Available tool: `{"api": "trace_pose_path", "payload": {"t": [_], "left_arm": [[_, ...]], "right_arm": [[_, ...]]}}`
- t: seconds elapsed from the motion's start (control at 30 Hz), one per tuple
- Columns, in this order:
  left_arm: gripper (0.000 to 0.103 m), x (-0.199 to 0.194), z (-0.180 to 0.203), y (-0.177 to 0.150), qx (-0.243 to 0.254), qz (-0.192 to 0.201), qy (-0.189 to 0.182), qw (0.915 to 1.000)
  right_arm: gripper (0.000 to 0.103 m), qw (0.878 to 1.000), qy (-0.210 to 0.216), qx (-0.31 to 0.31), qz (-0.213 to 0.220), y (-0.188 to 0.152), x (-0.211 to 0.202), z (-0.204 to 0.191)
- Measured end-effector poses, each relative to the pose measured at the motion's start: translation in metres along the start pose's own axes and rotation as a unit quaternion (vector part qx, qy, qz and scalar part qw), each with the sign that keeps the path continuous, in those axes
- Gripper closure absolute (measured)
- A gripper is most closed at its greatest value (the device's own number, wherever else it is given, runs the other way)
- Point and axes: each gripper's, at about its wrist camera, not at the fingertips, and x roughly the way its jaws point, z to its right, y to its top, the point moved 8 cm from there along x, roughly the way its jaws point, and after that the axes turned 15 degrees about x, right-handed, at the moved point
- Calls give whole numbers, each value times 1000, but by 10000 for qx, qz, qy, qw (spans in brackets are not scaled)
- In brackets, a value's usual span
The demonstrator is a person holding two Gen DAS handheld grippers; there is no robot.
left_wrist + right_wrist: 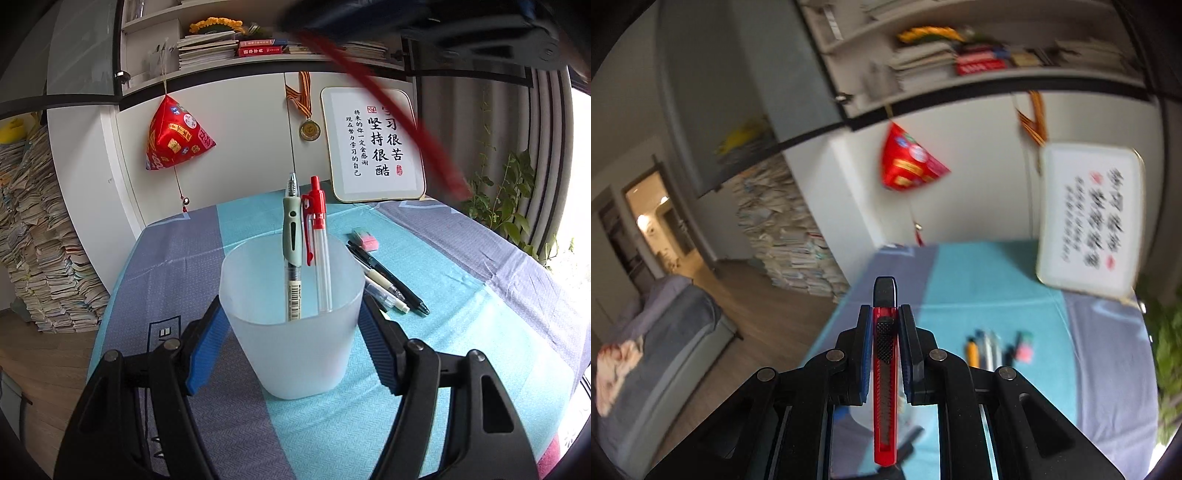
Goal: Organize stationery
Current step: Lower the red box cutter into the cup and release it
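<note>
My left gripper (pixel 291 314) is shut on a frosted plastic cup (pixel 295 325) that stands on the table. A green-grip pen (pixel 292 243) and a red-capped pen (pixel 317 236) stand in the cup. My right gripper (pixel 885 314) is shut on a red utility knife (pixel 884 376) and holds it high above the table. The knife also shows as a blurred red bar (pixel 388 110) in the left wrist view, hanging from the right gripper (pixel 424 22) at the top. Several pens (pixel 388 280) and a pink eraser (pixel 365 240) lie right of the cup.
The table has a blue and grey cloth (pixel 480 295). A framed calligraphy board (pixel 373 144) leans against the white cabinet at the back. A red pouch (pixel 173 136) and a medal (pixel 309 129) hang there. Plants (pixel 509 199) stand at right, stacked books (pixel 37 258) at left.
</note>
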Motion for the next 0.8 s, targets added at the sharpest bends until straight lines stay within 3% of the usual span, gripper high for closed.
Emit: {"api": "trace_pose_path", "payload": {"t": [0.2, 0.33, 0.67, 0.8], "left_arm": [[34, 0, 0, 0, -19, 5, -15, 10000], [34, 1, 0, 0, -33, 7, -30, 10000], [34, 2, -1, 1, -89, 2, -75, 9999], [34, 1, 1, 2, -43, 0, -45, 10000]], "right_arm": [[89, 9997, 111, -209, -92, -8, 42, -3], [89, 9994, 128, -319, -50, -15, 48, 3], [89, 9991, 94, -399, 48, -37, 31, 16], [89, 9994, 103, -271, -194, -46, 30, 22]]}}
